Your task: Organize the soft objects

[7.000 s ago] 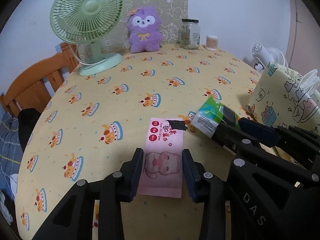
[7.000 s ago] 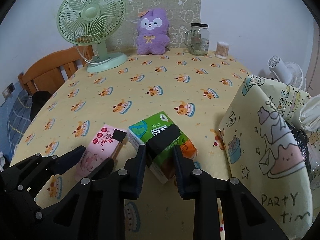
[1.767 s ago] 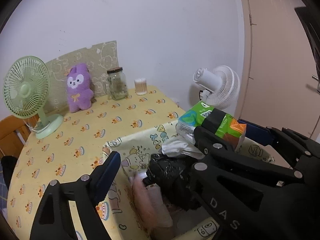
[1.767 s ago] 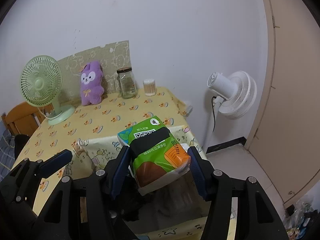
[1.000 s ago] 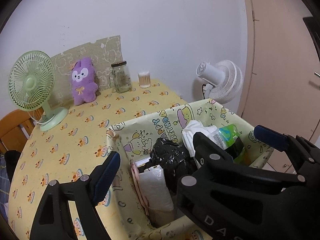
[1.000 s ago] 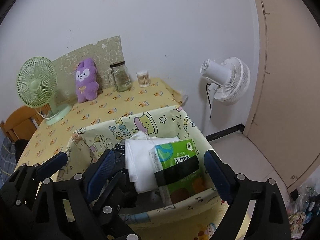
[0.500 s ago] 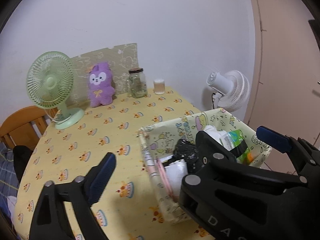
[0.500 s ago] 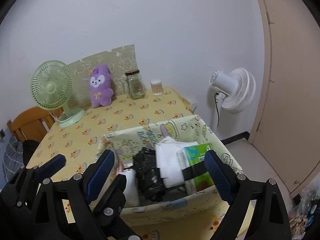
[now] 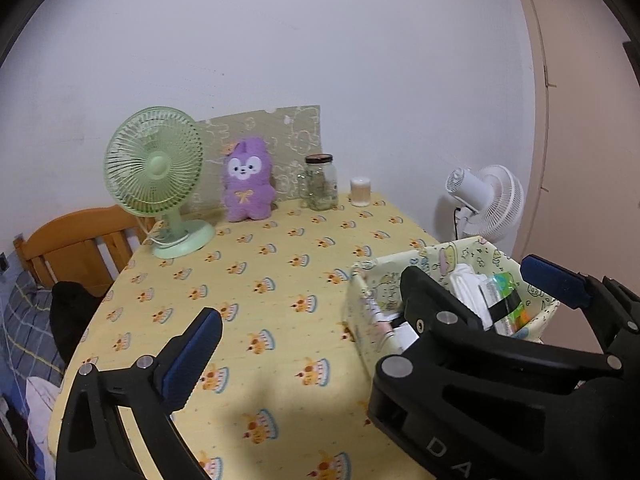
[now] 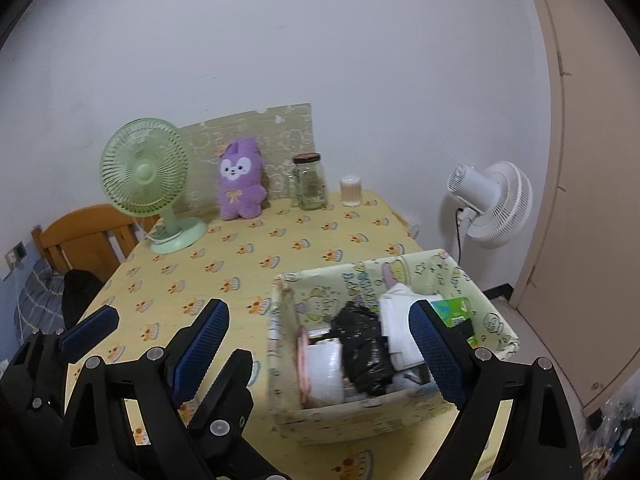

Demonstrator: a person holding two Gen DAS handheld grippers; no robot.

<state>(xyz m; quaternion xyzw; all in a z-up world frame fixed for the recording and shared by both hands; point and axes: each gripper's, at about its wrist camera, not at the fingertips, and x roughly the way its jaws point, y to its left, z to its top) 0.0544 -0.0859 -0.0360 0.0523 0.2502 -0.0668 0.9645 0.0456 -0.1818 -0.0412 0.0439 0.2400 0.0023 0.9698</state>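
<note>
The cartoon-printed fabric storage box [image 10: 384, 416] at the table's right edge holds the green tissue pack [image 10: 454, 310], black bag [image 10: 362, 348] and white packs — sorting looks done. Left gripper [image 9: 304, 344] and right gripper [image 10: 320, 344] both gape empty.

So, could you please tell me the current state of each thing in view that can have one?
Left gripper: open, empty.
Right gripper: open, empty.
Storage box: open-topped, holding packs.
Green tissue pack: in the box, at its right end.
Black bag: in the box, middle.
Glass jar: upright, lid on.
Plush toy: upright at the back of the table.
</note>
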